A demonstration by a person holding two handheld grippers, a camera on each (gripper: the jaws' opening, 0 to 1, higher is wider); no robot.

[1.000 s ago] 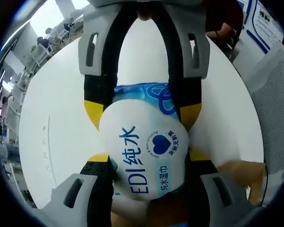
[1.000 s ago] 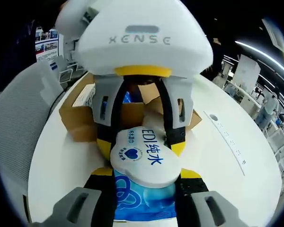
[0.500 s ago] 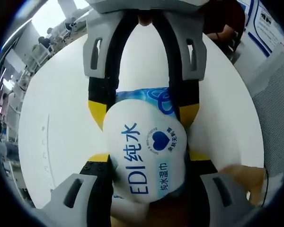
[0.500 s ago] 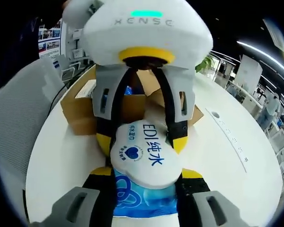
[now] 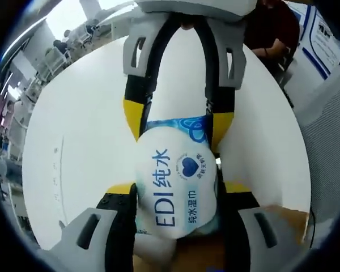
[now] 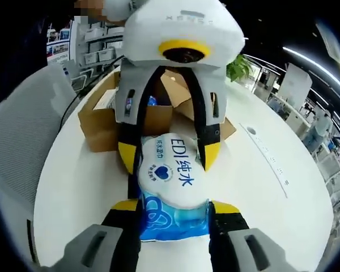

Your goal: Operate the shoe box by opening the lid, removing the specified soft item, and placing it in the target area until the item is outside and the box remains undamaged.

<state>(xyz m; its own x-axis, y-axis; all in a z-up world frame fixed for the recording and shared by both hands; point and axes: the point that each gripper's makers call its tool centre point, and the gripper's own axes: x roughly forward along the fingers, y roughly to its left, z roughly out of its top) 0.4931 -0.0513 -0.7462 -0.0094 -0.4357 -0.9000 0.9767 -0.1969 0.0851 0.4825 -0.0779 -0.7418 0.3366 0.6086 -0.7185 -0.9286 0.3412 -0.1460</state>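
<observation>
Two grippers, left gripper (image 5: 178,190) and right gripper (image 6: 171,207), clamp their fingers on one wipes pack (image 6: 173,187) from opposite ends.

Each tool (image 5: 178,198) (image 6: 173,218) has grey slotted jaws with black inner faces, yellow tips, and a white housing.

1 soft white-and-blue wet-wipes pack (image 6: 171,187), 1 open brown cardboard shoe box (image 6: 105,127), 1 round white desk (image 6: 79,187), 2 grey grippers with yellow-tipped black fingers (image 5: 221,127), 1 green potted plant (image 6: 236,67)
</observation>
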